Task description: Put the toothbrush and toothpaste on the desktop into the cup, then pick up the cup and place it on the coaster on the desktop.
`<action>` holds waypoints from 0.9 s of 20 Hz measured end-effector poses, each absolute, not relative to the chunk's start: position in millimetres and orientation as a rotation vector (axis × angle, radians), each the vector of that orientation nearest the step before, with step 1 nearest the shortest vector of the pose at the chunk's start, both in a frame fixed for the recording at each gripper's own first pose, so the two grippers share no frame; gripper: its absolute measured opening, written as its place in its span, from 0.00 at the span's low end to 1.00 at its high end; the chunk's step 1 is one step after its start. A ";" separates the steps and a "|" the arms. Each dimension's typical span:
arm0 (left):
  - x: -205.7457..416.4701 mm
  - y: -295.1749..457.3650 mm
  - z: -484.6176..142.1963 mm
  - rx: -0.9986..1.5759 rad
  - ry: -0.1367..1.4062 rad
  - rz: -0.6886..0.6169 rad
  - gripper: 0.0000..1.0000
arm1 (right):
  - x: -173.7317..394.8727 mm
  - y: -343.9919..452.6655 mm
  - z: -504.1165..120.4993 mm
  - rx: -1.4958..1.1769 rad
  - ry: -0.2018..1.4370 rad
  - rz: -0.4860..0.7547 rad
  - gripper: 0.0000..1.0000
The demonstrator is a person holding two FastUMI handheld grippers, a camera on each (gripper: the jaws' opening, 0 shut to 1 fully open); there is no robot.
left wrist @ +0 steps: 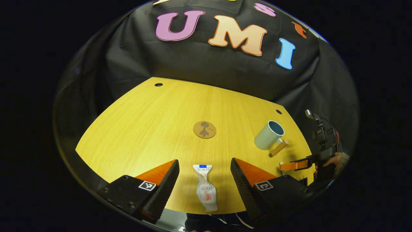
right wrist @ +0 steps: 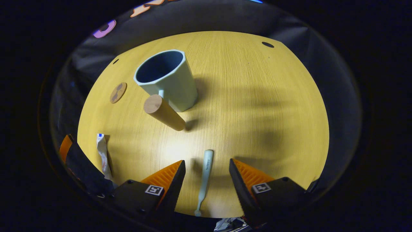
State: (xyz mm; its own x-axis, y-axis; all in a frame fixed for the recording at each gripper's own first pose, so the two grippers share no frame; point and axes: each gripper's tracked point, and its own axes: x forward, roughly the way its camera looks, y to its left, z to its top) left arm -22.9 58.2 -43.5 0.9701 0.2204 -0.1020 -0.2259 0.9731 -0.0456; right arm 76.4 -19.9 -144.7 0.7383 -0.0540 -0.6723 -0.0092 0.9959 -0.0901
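Both fingers of the left gripper (left wrist: 204, 175) stand wide apart above the near edge of the table (left wrist: 135, 129), released, and the toothpaste (left wrist: 205, 188) lies flat between them without touching either one; its capped end points to the far side. In the left gripper view the coaster (left wrist: 204, 129) is a round brown disc near the middle of the table, well apart from the toothpaste, and the cup (left wrist: 269, 134) stands further to the right, with its wooden handle (left wrist: 279, 147) sticking out toward the near side. At the right edge of this view the right gripper (left wrist: 291, 166) is seen, held by a hand (left wrist: 334, 159). In the right gripper view the fingers of the right gripper (right wrist: 207, 175) are also spread open and hold nothing; the toothbrush (right wrist: 204, 180) lies on the table between them, lengthwise, with the brush head at the near end, and I cannot tell if it touches a finger. Beyond it the cup (right wrist: 167, 79) stands upright with the opening up, the handle (right wrist: 163, 112) pointing toward the camera. The coaster (right wrist: 118, 92) is to the left of the cup, apart from it, and the toothpaste (right wrist: 103, 156) lies at the near left, beside a finger of the left gripper (right wrist: 77, 161)
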 end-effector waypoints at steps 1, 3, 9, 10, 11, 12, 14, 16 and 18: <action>-23.4 61.2 -44.9 -0.059 0.095 0.237 0.95 | 78.7 -20.2 -147.4 -0.092 0.747 -0.030 0.77; -23.3 63.5 -43.2 -0.052 0.095 0.245 0.95 | 81.3 -20.0 -150.9 -0.089 0.768 -0.037 0.56; -18.6 61.8 -46.8 -0.051 0.113 0.247 0.95 | 87.0 -24.9 -154.7 -0.064 0.805 -0.056 0.38; -18.1 61.3 -48.2 -0.056 0.116 0.247 0.96 | 86.8 -24.4 -154.9 -0.058 0.811 -0.054 0.29; -16.9 60.8 -49.2 -0.058 0.120 0.249 0.95 | 86.6 -23.7 -155.6 -0.062 0.817 -0.050 0.23; -16.4 61.2 -50.1 -0.059 0.122 0.251 0.95 | 86.3 -24.5 -155.9 -0.072 0.819 -0.048 0.18; -15.8 60.6 -51.2 -0.061 0.127 0.255 0.95 | 86.2 -24.8 -156.5 -0.093 0.829 -0.056 0.16; -14.8 60.8 -53.9 -0.062 0.139 0.259 0.95 | 85.3 -24.8 -154.4 -0.129 0.851 -0.059 0.16; -11.8 60.7 -59.2 -0.063 0.170 0.256 0.95 | 84.6 -24.9 -155.7 -0.135 0.859 -0.061 0.11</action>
State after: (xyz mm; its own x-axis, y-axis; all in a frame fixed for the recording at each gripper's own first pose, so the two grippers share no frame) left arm -11.8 60.7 -59.2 0.9530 0.2470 -0.1756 -0.2576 0.9654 -0.0400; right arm 84.6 -24.9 -155.7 0.6523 -0.1081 -0.7502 -0.0003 0.9897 -0.1429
